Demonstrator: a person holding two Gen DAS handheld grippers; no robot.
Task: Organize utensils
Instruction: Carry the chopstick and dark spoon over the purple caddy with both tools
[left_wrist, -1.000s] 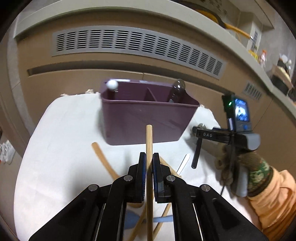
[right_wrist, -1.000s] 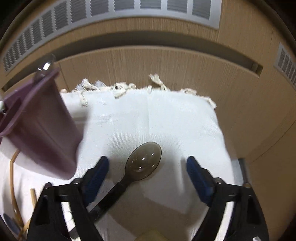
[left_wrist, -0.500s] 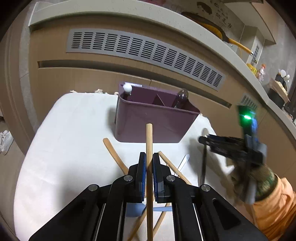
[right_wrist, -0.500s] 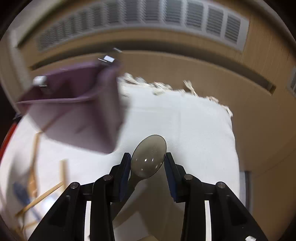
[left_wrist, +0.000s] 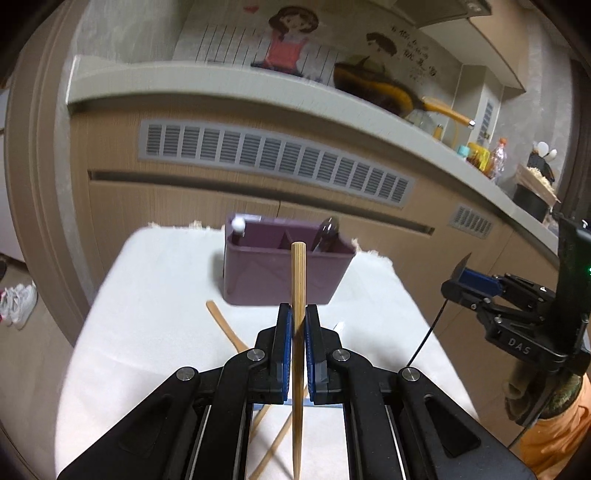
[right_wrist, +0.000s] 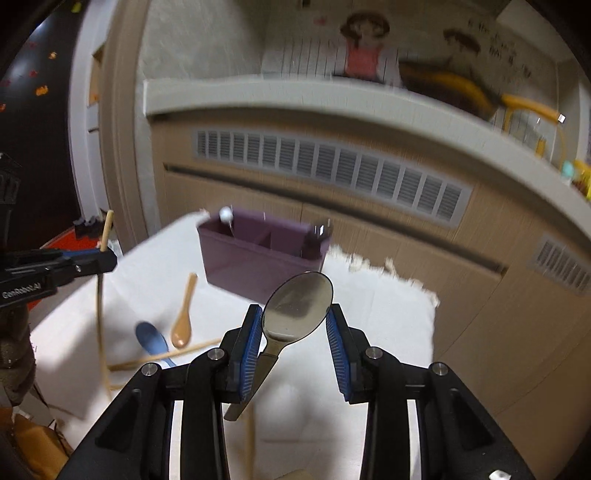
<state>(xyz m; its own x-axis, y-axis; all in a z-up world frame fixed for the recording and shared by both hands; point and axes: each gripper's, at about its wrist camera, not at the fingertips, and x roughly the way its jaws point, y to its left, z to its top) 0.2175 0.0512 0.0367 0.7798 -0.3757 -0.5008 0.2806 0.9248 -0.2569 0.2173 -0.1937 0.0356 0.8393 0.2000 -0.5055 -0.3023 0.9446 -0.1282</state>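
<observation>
Your left gripper (left_wrist: 298, 325) clamps 1 wooden chopstick (left_wrist: 297, 280), your right gripper (right_wrist: 295, 332) clamps the dark spoon (right_wrist: 298, 306) by its bowl, above the cloth's (left_wrist: 155, 295) near edge.

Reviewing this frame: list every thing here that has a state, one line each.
left gripper: shut on wooden chopstick, held upright.
right gripper: shut on metal spoon, lifted off the cloth.
purple organizer: upright, utensils in both end compartments.
blue spoon: lying on white cloth.
tan spoon: lying on the cloth.
</observation>
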